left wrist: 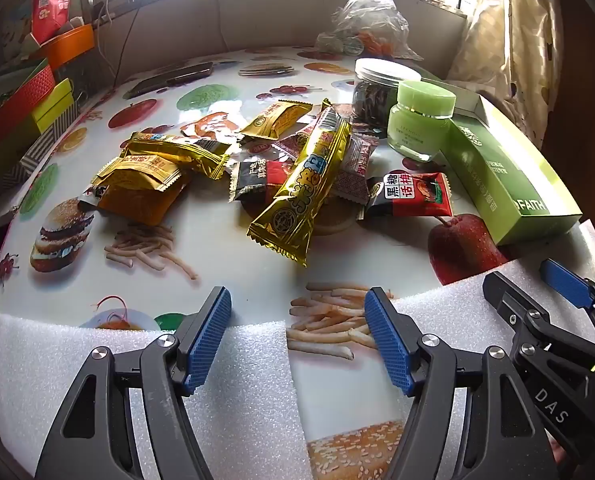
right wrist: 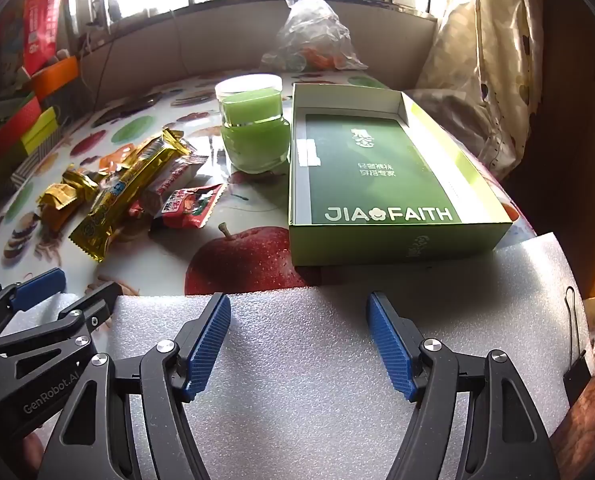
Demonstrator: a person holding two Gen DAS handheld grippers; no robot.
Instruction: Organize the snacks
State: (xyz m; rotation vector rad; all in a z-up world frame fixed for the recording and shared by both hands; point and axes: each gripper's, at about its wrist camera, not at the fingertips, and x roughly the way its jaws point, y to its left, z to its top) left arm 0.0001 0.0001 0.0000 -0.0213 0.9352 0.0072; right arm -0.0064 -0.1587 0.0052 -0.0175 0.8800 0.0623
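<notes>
A pile of snack packets lies mid-table: a long gold packet (left wrist: 303, 184), flat gold packets (left wrist: 145, 176), and a red-black plum candy packet (left wrist: 411, 196). The pile also shows at the left of the right wrist view (right wrist: 125, 192). An open green box (right wrist: 381, 176) stands right of the pile; it looks empty. My left gripper (left wrist: 297, 340) is open, low at the table's near edge, short of the pile. My right gripper (right wrist: 299, 340) is open over white foam, in front of the box. Each gripper shows in the other's view.
A green jar (left wrist: 421, 120) and a clear jar with a white lid (left wrist: 381, 88) stand behind the pile. A plastic bag (left wrist: 363, 24) lies at the back. Coloured boxes (left wrist: 21, 100) stack at the left. White foam sheets (right wrist: 317, 360) cover the near edge.
</notes>
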